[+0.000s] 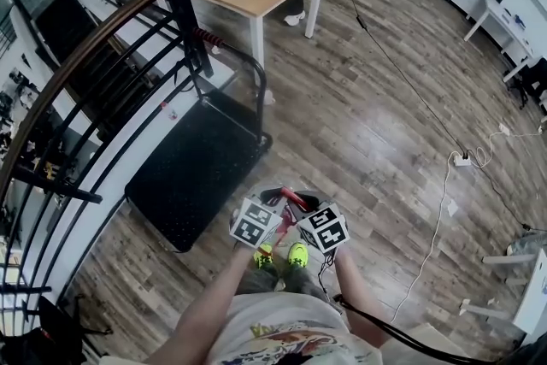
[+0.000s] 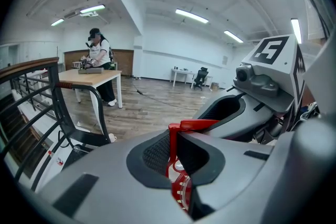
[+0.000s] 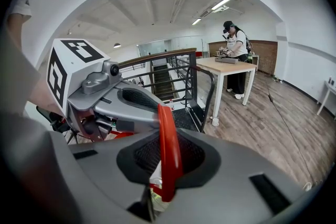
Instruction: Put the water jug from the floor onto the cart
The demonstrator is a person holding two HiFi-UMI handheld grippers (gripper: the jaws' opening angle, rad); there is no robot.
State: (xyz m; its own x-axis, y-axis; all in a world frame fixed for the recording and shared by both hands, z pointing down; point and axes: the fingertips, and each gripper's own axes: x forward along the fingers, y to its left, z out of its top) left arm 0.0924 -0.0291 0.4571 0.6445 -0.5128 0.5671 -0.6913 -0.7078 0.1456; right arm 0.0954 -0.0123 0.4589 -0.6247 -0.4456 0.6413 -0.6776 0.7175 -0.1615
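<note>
Left gripper (image 2: pixel 176 157), right gripper (image 3: pixel 164 162) on jug handle (image 1: pixel 295 199); cart (image 1: pixel 197 175) edge near.

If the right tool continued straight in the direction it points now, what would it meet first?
The right tool is shut on the jug's red handle. Beyond that, the line seems to lead to the cart's black deck, though depth is unclear.
</note>
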